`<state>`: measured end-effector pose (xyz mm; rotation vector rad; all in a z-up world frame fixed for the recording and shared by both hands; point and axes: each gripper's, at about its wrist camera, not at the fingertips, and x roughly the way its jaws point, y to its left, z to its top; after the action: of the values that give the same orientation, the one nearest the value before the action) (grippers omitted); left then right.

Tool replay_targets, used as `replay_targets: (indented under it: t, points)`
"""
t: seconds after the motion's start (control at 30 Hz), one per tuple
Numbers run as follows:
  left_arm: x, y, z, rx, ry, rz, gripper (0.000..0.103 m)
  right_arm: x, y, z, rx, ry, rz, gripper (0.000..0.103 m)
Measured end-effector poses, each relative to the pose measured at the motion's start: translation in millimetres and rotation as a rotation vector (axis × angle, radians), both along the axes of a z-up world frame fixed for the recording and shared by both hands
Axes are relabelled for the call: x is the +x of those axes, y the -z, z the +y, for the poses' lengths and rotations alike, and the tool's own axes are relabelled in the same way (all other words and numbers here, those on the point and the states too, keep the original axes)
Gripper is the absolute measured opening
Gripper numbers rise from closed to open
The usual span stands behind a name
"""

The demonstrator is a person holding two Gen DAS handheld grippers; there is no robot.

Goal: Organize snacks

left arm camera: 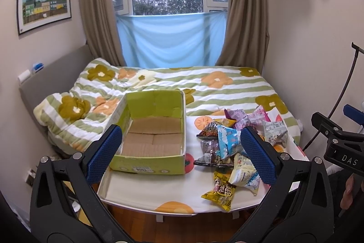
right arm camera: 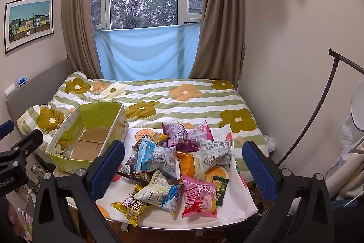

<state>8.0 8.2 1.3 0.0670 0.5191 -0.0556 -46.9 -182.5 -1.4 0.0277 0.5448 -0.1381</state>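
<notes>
An empty green cardboard box stands on the left of a small cloth-covered table; it also shows in the right wrist view. A heap of snack packets lies on the table's right part, also seen in the right wrist view, with a pink packet and a yellow packet at the front. My left gripper is open and empty, held above and before the table. My right gripper is open and empty, above the heap's near side.
A bed with a flowered striped quilt lies behind the table, under a window with brown curtains. A wall runs along the right. A lamp stand rises at the right. Wooden floor shows below the table's front edge.
</notes>
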Motion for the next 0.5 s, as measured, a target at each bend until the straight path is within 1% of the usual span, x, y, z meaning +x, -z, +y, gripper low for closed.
replay_targets:
  t: [0.5]
  points:
    - [0.7,2.3,3.0,-0.008,0.000,0.004,0.103,2.5,2.5,2.1,0.001,-0.001,0.004,0.103]
